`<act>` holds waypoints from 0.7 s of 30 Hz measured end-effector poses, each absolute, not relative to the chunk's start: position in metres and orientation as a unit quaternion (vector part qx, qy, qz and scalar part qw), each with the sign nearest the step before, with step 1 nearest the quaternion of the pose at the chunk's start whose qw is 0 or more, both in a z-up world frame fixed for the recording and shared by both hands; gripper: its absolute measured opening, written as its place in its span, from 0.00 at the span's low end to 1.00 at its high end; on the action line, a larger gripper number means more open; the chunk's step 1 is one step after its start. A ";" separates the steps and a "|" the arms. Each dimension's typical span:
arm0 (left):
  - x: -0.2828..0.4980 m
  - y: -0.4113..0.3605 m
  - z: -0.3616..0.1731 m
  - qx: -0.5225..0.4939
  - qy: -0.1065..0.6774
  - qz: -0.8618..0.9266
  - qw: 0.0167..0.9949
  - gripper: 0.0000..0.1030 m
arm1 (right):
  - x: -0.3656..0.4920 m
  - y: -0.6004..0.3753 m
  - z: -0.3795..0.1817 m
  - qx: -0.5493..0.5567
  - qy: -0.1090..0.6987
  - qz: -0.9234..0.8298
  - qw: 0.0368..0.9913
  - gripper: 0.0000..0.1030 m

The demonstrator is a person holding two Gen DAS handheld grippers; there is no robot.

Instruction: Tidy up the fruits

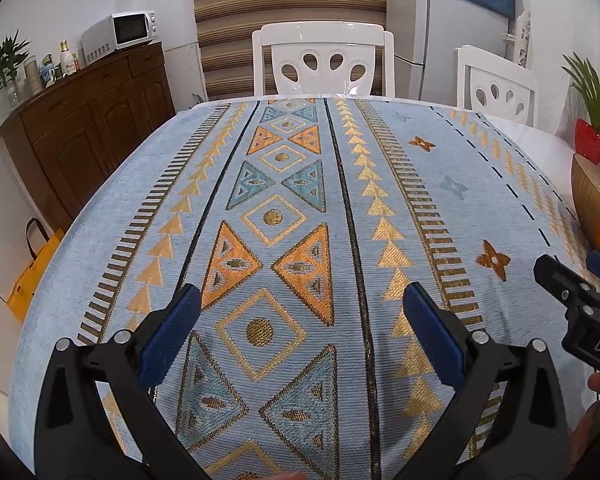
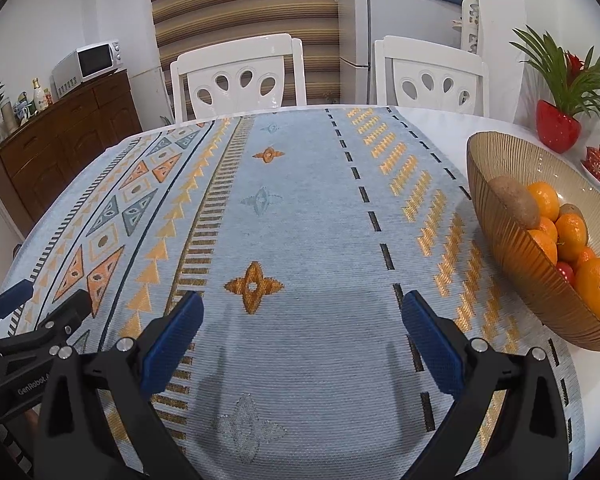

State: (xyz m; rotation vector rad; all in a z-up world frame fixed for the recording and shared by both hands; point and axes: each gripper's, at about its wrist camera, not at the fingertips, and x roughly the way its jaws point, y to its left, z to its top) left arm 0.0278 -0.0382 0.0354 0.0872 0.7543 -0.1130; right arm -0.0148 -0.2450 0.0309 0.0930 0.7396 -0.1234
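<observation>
while both grippers hover with jaws spread over the tablecloth (image 2: 300, 220), the fruit bowl (image 2: 512, 256) sits right, chairs (image 2: 238, 76) behind.

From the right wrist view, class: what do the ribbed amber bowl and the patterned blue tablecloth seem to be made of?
Ribbed amber bowl: probably glass or clear plastic, since it is translucent, glossy and finely fluted. Patterned blue tablecloth: woven fabric, matte, with visible thread texture and yellowish woven motifs.

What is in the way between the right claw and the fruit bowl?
Nothing visible. Only bare tablecloth lies between the open right claw and the fruit bowl, which sits ahead to its right.
</observation>
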 end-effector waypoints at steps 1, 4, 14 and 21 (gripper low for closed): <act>0.028 -0.038 0.035 0.043 0.369 -0.056 0.927 0.97 | -0.015 -0.245 0.031 0.045 0.361 -0.060 0.929 0.95; 0.028 -0.040 0.035 0.046 0.368 -0.057 0.927 0.97 | -0.015 -0.244 0.030 0.045 0.362 -0.059 0.929 0.95; 0.026 -0.042 0.036 0.051 0.364 -0.054 0.928 0.97 | -0.013 -0.241 0.030 0.037 0.362 -0.059 0.929 0.95; 0.028 -0.040 0.036 0.044 0.369 -0.054 0.927 0.97 | -0.014 -0.240 0.030 0.035 0.363 -0.059 0.929 0.95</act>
